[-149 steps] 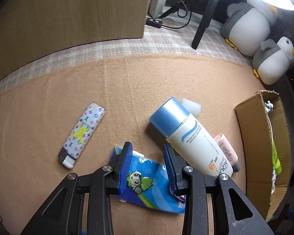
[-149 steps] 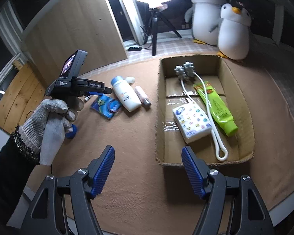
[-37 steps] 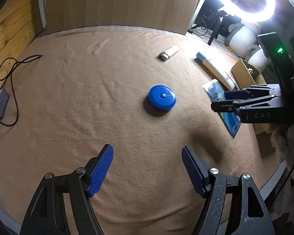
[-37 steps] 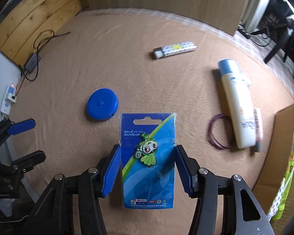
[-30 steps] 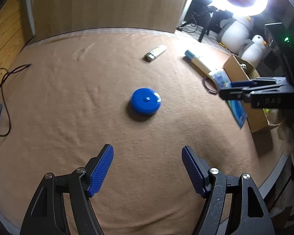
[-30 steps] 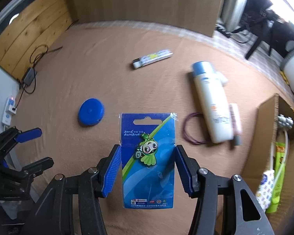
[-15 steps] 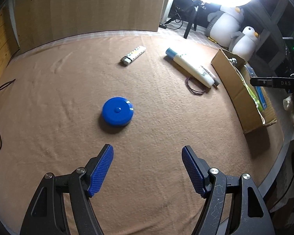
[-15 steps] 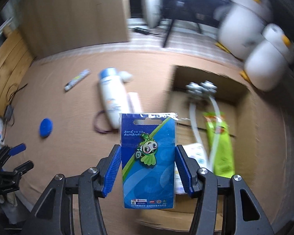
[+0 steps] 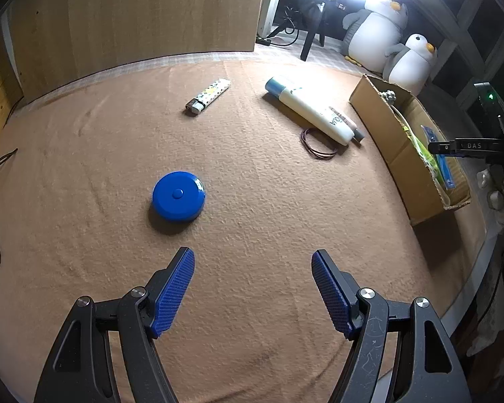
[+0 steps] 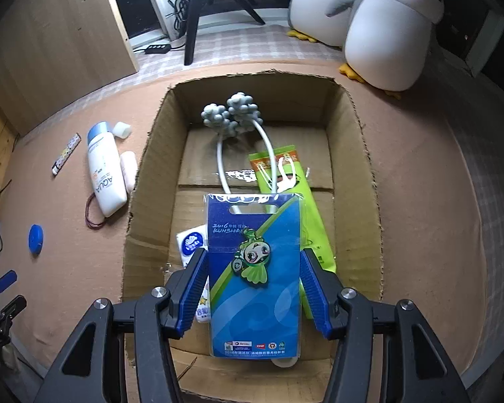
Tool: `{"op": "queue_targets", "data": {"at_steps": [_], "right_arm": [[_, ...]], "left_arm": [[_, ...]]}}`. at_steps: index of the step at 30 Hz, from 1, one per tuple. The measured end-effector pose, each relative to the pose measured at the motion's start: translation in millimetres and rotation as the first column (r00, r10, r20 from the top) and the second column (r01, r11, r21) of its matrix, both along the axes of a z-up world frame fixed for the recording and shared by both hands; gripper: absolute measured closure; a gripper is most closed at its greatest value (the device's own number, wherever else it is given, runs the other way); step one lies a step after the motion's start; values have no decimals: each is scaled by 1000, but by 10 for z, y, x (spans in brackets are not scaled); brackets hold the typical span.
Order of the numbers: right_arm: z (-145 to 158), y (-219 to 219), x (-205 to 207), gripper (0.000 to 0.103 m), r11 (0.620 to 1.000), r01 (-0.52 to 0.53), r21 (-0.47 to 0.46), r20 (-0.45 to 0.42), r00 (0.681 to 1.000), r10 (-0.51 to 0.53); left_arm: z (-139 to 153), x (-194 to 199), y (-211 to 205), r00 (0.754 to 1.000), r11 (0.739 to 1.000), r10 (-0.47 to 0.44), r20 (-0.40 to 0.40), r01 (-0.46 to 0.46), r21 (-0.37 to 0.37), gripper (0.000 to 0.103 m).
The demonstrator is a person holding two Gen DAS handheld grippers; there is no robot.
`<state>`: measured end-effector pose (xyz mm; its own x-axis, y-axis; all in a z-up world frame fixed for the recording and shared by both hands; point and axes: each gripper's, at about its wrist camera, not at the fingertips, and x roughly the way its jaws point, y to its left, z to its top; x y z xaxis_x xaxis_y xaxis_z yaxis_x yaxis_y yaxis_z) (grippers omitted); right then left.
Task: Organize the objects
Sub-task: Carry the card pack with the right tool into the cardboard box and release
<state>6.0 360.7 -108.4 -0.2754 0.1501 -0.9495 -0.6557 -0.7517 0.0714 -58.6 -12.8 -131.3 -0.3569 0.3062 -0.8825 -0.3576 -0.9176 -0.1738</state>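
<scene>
Over the cardboard box (image 10: 369, 154), my right gripper (image 10: 253, 288) is clamped on the blue carded pin (image 10: 255, 268), both pads pressing its side edges. Inside the box, a green packet (image 10: 305, 208) lies at 1 o'clock of the card and a white massager (image 10: 233, 117) at 12 o'clock. My left gripper (image 9: 252, 288) has its jaws apart with nothing between them, above the brown cloth (image 9: 84, 154); a blue round case (image 9: 178, 196) sits at 11 o'clock of it.

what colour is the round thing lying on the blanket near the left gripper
Solid blue, the round case with a small centre button; the left wrist view shows it best.
</scene>
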Motion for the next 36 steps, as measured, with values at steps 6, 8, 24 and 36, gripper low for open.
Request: {"op": "queue_targets", "data": {"at_steps": [6, 8, 24, 36], "right_arm": [[31, 23, 26, 37, 998, 32, 49, 10, 999, -32], [43, 8, 21, 37, 998, 29, 52, 5, 1000, -29], [410, -540, -206, 37, 996, -42, 77, -149, 987, 53], [359, -1188, -806, 37, 975, -224, 15, -211, 952, 222]], "left_arm": [[15, 12, -5, 1000, 1000, -2, -3, 2, -4, 28], [14, 14, -11, 1000, 1000, -2, -3, 2, -6, 28], [42, -46, -461, 995, 994, 100, -17, -100, -51, 28], [115, -110, -887, 982, 980, 185, -43, -188, -62, 28]]}}
